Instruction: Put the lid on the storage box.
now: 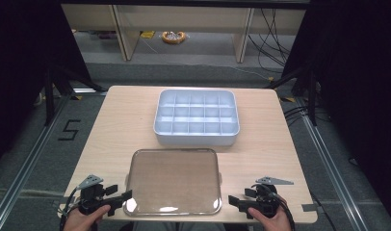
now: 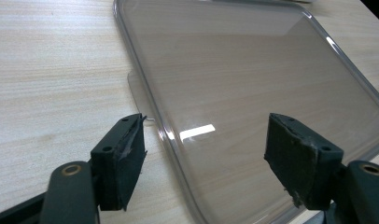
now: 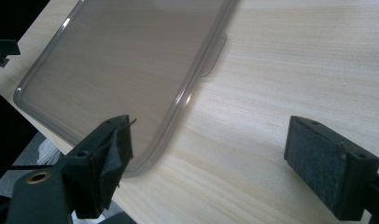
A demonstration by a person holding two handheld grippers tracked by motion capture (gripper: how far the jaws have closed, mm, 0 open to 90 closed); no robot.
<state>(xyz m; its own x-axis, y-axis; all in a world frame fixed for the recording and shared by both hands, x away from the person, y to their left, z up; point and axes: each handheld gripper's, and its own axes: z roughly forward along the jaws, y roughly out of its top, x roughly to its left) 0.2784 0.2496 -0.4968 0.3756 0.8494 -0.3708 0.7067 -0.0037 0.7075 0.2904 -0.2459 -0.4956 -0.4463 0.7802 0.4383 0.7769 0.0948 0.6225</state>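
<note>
A clear plastic lid (image 1: 173, 180) lies flat on the wooden table (image 1: 126, 120) near its front edge. Behind it stands a pale grey organiser box (image 1: 196, 118) with several empty compartments. My left gripper (image 1: 120, 202) is at the lid's front left corner, open. In the left gripper view the lid's (image 2: 234, 60) rim runs between the spread jaws of that gripper (image 2: 204, 137), and neither pad touches it. My right gripper (image 1: 234, 203) is open just off the lid's front right corner. In the right gripper view the lid's (image 3: 122, 51) corner sits by the left pad (image 3: 115, 149) of that gripper (image 3: 211, 140), with bare table in the gap.
The lid has a small tab on each short side (image 3: 214, 58). The table's front edge is close under both hands. Beyond the table are a grey floor with a black "5" mark (image 1: 70, 130), shelf legs, cables (image 1: 275, 33) and a yellow coil (image 1: 173, 37).
</note>
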